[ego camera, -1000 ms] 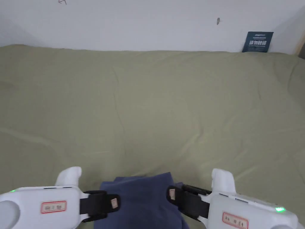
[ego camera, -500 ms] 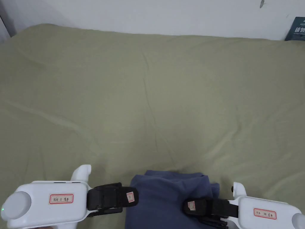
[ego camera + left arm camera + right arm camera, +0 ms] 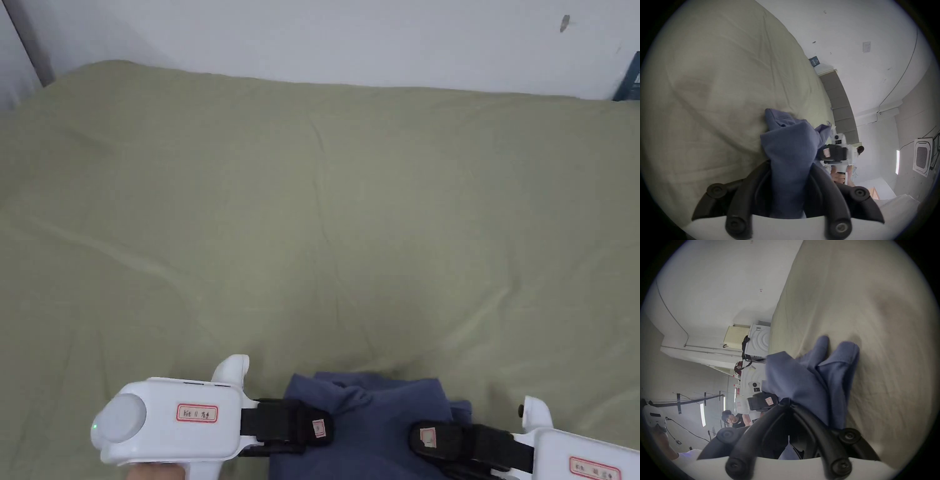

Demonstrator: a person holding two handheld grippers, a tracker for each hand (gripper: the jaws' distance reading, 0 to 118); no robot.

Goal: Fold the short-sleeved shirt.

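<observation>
While both the left gripper (image 3: 322, 429) and right gripper (image 3: 425, 435) pinch the bunched shirt (image 3: 369, 419) at the bedsheet's (image 3: 312, 219) near edge, folding looks barely begun.

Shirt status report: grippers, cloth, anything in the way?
Left gripper shut on the blue shirt. Right gripper shut on it too. Shirt bunched, lifted at the near edge of the green sheet. Sheet ahead bare.

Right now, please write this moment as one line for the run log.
shirt: bunched, near edge of bed sheet | left gripper: shut on shirt | right gripper: shut on shirt | fold: not yet done
</observation>
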